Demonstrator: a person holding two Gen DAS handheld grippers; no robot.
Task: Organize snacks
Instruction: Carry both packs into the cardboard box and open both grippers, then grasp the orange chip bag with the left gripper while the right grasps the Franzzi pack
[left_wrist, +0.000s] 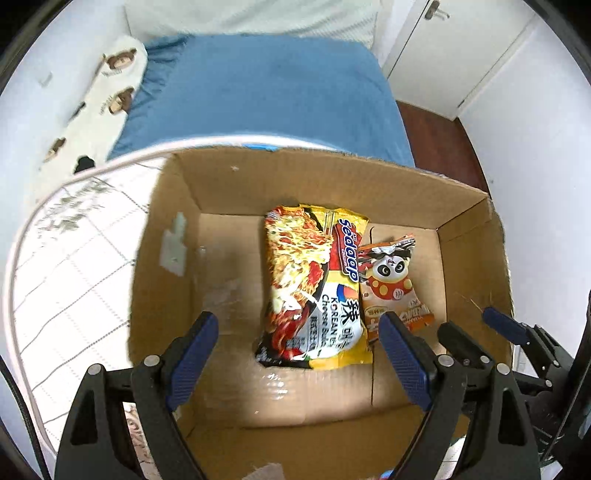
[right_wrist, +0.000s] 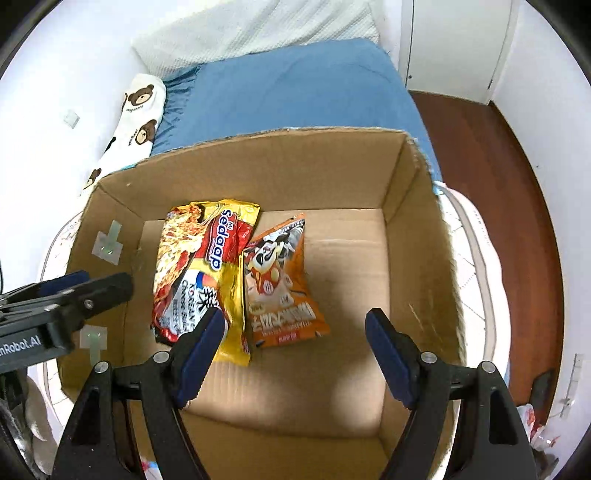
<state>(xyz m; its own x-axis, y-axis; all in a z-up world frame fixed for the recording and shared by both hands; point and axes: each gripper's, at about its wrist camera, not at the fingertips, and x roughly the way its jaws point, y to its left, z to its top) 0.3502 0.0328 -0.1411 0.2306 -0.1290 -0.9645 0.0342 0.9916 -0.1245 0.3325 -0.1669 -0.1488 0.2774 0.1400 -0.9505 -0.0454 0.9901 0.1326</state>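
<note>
Left wrist view: the left gripper (left_wrist: 297, 350) hangs above an open corrugated cardboard box (left_wrist: 314, 177), jaws apart, nothing between the ribbed blue pads (left_wrist: 192, 362). On the box floor, at 12 o'clock from the gripper, a glossy yellow-and-red noodle packet (left_wrist: 314, 288) lies flat. A smaller orange snack packet (left_wrist: 391, 284) with a panda print lies touching its 3 o'clock edge, crimped top visible. Pale tape patches (left_wrist: 173, 247) stick to the box wall at 9 o'clock. The right gripper (left_wrist: 476, 332) shows at 4 o'clock, its fingers spread. The box sits on a round white table (left_wrist: 74, 258) with a grid pattern; a blue fabric bed (left_wrist: 266, 92) lies at 12 o'clock.

Right wrist view: the right gripper (right_wrist: 295, 332) has its jaws apart and holds nothing. The noodle packet (right_wrist: 203, 269) is at 11 o'clock and the orange packet (right_wrist: 280, 288) at 12 o'clock, side by side, edges overlapping. The left gripper (right_wrist: 92, 286) enters at 9 o'clock. A bear-print cushion (right_wrist: 136, 118) lies beside the bed (right_wrist: 295, 88).
</note>
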